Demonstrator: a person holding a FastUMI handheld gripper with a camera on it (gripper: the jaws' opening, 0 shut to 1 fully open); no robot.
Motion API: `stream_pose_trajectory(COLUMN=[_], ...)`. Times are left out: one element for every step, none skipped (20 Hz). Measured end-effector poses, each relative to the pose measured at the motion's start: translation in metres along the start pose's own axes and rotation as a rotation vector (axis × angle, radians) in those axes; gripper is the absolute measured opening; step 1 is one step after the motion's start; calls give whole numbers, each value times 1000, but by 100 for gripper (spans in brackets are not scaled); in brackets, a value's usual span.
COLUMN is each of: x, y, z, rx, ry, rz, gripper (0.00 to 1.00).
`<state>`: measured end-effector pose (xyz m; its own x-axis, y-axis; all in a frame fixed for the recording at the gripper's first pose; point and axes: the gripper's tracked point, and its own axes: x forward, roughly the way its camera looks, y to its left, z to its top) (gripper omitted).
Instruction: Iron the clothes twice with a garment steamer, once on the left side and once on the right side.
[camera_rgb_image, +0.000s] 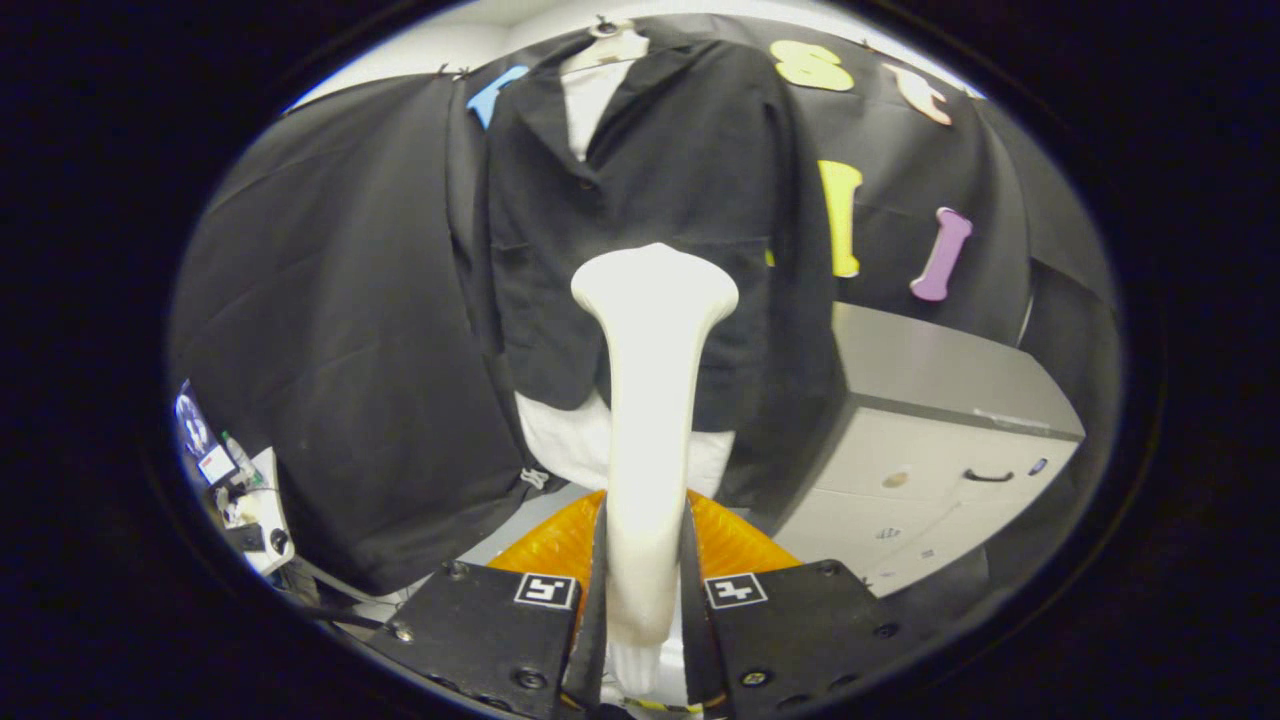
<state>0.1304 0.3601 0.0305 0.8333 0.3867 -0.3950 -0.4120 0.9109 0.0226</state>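
Observation:
A white garment steamer (648, 420) stands upright between my two fingers, its handle pinched by both. My gripper (645, 600) is shut on it. The steamer's wide head reaches up in front of a black jacket (650, 190) that hangs on a hanger over a white mannequin torso (590, 90). The head sits at the jacket's lower middle, slightly toward its right half; I cannot tell whether it touches the cloth. White fabric (560, 445) shows below the jacket's hem.
A grey-white cabinet (930, 440) with a dark drawer handle stands to the right of the jacket. An orange ribbed object (740, 540) lies just beyond my fingers, under the steamer. Small devices and cables (240, 490) sit far left. Black cloth hangs behind everything.

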Motion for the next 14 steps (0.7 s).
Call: stream_pose_trajectory(x=[-12,-22,-35,-47,-58,-69,-81,-91,-101,-110,-119,-129,-137,-146], y=[-19,-38,-61,-82,-100,-118,-137,-156,-175,-189,-203,-219,-232,-242], z=[-4,-8,-13,-19,-27,-33,-40,-47,-53,-61,-67,-76,-86,-95], rx=[12,25,34,41,64,78,92,97,107,120,138,150,154,162], ry=[-6,-19,-33,-33,-35,-34,-34,-37,-39,-34,-31,-30,-26,-20], rz=[-15,-32,-53,-73,-86,-98,-117,-142,-165,-174,-183,-197,-210,-216], gripper=[34,34,34,34,34,34,34,34,34,34,34,34,34,34])
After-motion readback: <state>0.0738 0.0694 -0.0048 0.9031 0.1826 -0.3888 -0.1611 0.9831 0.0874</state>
